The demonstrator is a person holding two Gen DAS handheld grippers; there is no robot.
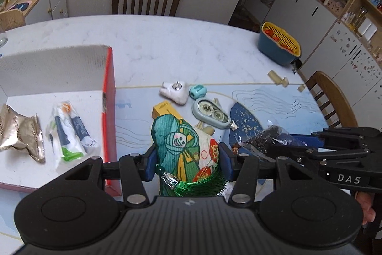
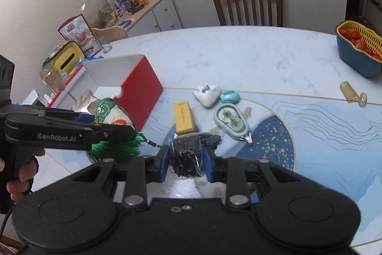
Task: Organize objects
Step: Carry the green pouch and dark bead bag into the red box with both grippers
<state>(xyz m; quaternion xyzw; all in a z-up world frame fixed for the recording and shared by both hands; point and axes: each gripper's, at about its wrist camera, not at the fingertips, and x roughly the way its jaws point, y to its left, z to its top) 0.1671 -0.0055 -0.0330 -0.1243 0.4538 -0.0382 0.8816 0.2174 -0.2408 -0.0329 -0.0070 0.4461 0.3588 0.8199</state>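
On the left, the open red-sided cardboard box with a white inside (image 1: 108, 97) is already holding a crumpled gold foil packet (image 1: 21, 133) and a clear-wrapped pair of dark blue tubes with an orange and a green end (image 1: 71, 133) — so part of the sorting looks done. Just right of the box wall, the left gripper (image 1: 186, 164) is clamping its blue pads on a stuffed fabric charm printed in teal, white and orange with a green silk tassel (image 1: 186, 147), and the charm is hanging clear of the table. Beside it, the right gripper (image 2: 186, 159) is pinching a clear crinkly bag of small black bits (image 2: 185, 154) between its blue pads.

Still lying on the pale blue patterned mat (image 2: 322, 126) are a yellow rectangular eraser-like block (image 2: 182, 118), a white tooth-shaped trinket (image 2: 207, 93), a small turquoise rounded case (image 2: 230, 96), a pale green correction-tape dispenser (image 2: 232, 121) and, further right, beige plastic pieces (image 2: 352, 93). By my reading, roughly half remains.

The box's near red wall is standing tall, so both loads are needing height to pass over it. The marble tabletop (image 1: 179, 40) beyond is lying open, with the blue-and-yellow strainer basket of strawberries (image 2: 358, 51) well apart at the far right edge.
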